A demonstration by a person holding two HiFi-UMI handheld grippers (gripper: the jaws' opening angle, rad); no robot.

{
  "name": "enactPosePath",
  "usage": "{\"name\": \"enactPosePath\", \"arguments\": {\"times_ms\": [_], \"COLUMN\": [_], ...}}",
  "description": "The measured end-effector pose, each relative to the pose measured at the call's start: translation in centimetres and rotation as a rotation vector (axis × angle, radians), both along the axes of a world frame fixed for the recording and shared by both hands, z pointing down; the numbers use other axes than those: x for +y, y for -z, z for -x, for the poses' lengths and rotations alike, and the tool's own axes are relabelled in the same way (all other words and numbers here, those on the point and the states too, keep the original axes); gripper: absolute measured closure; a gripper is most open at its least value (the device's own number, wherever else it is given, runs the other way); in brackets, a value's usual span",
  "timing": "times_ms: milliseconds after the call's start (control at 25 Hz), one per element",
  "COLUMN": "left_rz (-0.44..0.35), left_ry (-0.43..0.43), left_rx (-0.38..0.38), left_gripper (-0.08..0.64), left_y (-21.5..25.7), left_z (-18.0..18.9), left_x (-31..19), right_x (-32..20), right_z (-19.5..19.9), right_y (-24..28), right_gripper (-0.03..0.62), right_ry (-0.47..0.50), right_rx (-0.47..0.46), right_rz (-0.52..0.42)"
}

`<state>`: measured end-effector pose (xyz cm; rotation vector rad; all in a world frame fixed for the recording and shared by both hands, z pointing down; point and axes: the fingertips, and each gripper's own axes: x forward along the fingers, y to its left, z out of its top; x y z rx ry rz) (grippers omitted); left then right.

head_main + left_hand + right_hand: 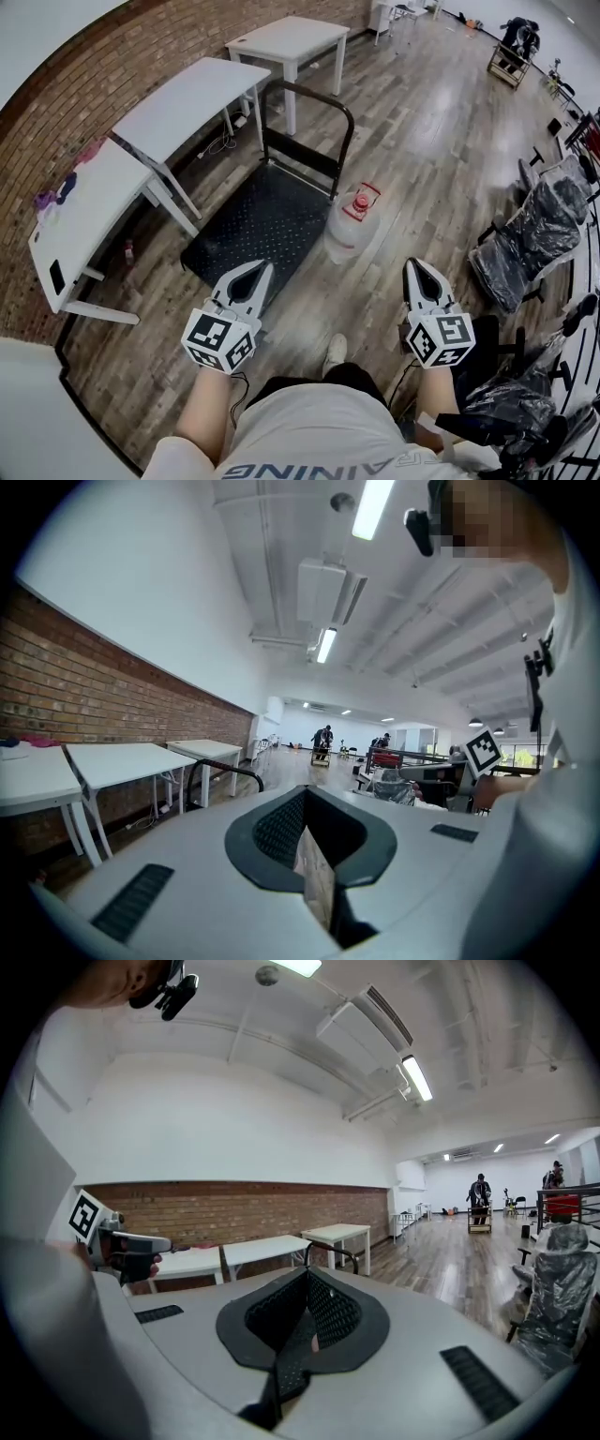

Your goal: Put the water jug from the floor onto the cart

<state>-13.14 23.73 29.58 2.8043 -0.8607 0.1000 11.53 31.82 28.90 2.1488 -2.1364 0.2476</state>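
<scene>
The water jug [351, 225], clear with a red cap and a red handle, stands on the wooden floor beside the right edge of the cart. The cart [258, 220] is a black flat platform with a dark push handle [309, 117] at its far end. My left gripper [255, 272] hovers over the cart's near corner with its jaws shut and nothing in them. My right gripper [415, 267] is held right of the jug and nearer to me, also shut and empty. Both point level into the room, and neither gripper view shows the jug. The cart handle [225, 772] shows past the left gripper [306, 797].
Three white tables [183, 103] line the brick wall at the left, close to the cart. Plastic-wrapped office chairs [534, 234] stand at the right. My shoe [335, 352] is on the floor between the grippers. People with a trolley [480, 1206] are far down the hall.
</scene>
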Motion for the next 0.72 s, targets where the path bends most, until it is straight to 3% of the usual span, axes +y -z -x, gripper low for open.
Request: {"name": "enactPosePath", "arguments": {"times_ms": [440, 720], "left_rz": [-0.018, 0.009], "left_ry": [0.076, 0.092], "left_rx": [-0.036, -0.070], "left_gripper": [0.560, 0.560], "left_y": [1.3, -0.1], "left_z": [-9.8, -11.7], "left_x": [-5.7, -7.4], "right_x": [-6.6, -9.5], "right_z": [-10.2, -10.9], "right_y": [-2.5, -4.6], "right_gripper": [0.589, 0.589], "right_ry": [0.074, 0.128], "right_rx": [-0.081, -0.117], "right_rz": [0.029, 0.066]}}
